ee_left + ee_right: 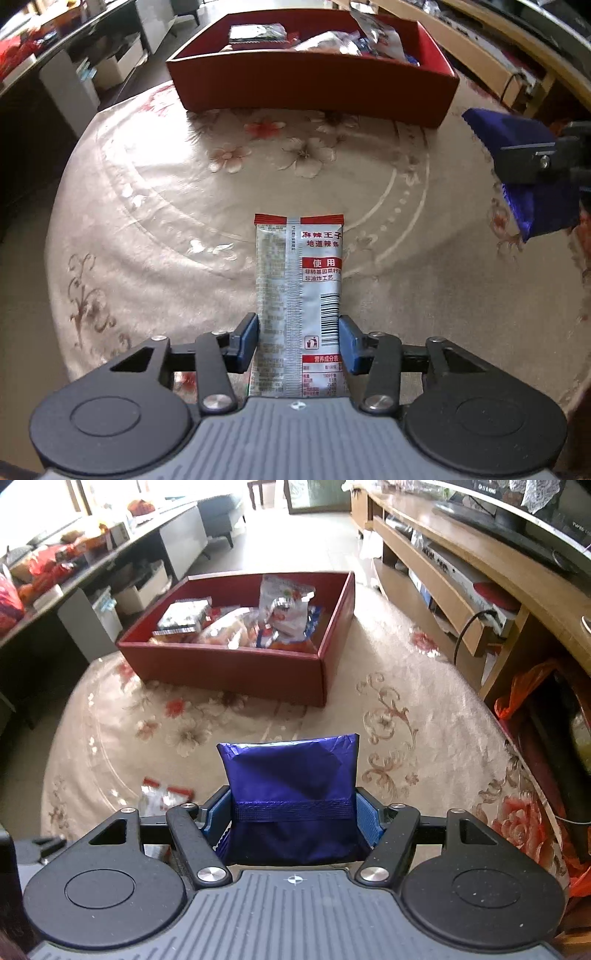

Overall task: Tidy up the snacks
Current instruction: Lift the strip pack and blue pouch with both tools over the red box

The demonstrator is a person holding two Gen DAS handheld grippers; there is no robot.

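A slim silver foil packet, long axis toward 12 o'clock, is clamped in the left gripper; a crinkled blue pouch is clamped in the right gripper. A red box lies at 12 o'clock.

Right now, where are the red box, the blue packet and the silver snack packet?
red box (221, 672): right wrist view, front wall.
blue packet (291, 771): right wrist view, middle of its face.
silver snack packet (299, 280): left wrist view, centre seam.
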